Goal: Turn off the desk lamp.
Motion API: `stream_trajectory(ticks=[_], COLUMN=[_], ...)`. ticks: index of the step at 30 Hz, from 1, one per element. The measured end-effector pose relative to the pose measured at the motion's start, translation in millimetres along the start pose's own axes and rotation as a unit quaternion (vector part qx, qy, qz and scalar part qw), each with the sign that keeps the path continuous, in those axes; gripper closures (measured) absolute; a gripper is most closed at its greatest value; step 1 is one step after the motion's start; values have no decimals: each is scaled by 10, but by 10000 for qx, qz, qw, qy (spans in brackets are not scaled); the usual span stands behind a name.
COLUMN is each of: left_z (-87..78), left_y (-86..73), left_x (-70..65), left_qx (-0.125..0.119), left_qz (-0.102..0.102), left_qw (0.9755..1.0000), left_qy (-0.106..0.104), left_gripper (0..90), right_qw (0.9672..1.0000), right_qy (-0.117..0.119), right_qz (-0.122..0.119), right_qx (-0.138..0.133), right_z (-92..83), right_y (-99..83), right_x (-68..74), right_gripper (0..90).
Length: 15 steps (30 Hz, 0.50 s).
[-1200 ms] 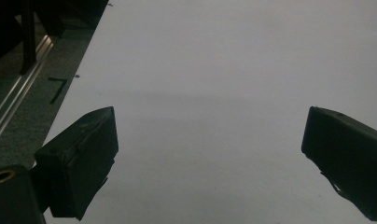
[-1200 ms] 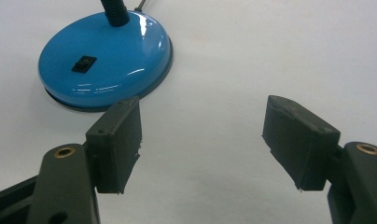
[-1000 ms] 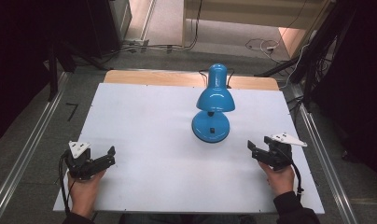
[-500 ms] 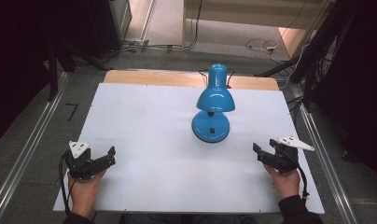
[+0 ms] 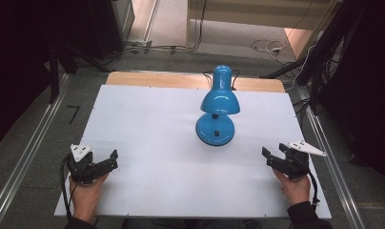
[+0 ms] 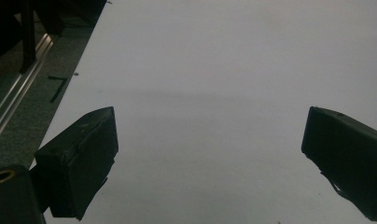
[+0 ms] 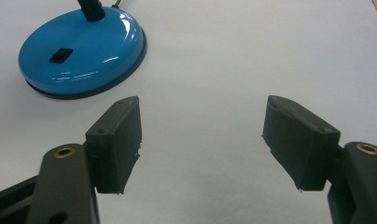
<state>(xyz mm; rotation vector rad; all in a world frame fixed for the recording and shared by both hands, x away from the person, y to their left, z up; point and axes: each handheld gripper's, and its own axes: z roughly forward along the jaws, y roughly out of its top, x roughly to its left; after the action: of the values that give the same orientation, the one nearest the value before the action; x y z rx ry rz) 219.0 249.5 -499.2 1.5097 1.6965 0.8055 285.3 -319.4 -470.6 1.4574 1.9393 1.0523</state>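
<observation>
Your work with the lamp [image 5: 216, 114] is, as far as I can judge, at its very beginning: the lamp stands upright on its round blue base [image 7: 81, 51] in the far half of the white table [image 5: 147, 124], a little right of the middle, and nothing touches it. Its shade hangs over the base and points toward you, and the small black switch [image 7: 61, 54] on the base looks not pressed yet, although I cannot tell its position for sure. Your left tongs [image 5: 103, 165] rest near the front left corner of the table, with the jaws wide apart and nothing between them; in the left gripper view you have bare table surface ahead. Your right tongs [image 5: 275, 158] are near the front right edge, also spread open and empty, and they are aimed roughly at the lamp, which sits ahead and to the left of them in the right gripper view (this hand seems the more natural one for the first reach). So everything is left to do: the approach, the contact with the lamp, and whatever handling follows. There are no containers on the table, no box, tray or bowl, so nothing is to report about contents. Behind the table edge a black cable leaves the lamp.
</observation>
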Motion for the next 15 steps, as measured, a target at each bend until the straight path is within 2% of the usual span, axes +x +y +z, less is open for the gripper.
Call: stream_trajectory(ticks=[15], left_z=[5], left_y=[-2], left_x=[5], left_qx=[25], left_qz=[-35], left_qw=[10000], left_qy=[1], left_gripper=[43], right_qw=[9999], right_qy=[-105], right_qz=[82], right_qx=[-10], right_z=[-94], right_y=[-52], right_x=[-111], right_gripper=[268])
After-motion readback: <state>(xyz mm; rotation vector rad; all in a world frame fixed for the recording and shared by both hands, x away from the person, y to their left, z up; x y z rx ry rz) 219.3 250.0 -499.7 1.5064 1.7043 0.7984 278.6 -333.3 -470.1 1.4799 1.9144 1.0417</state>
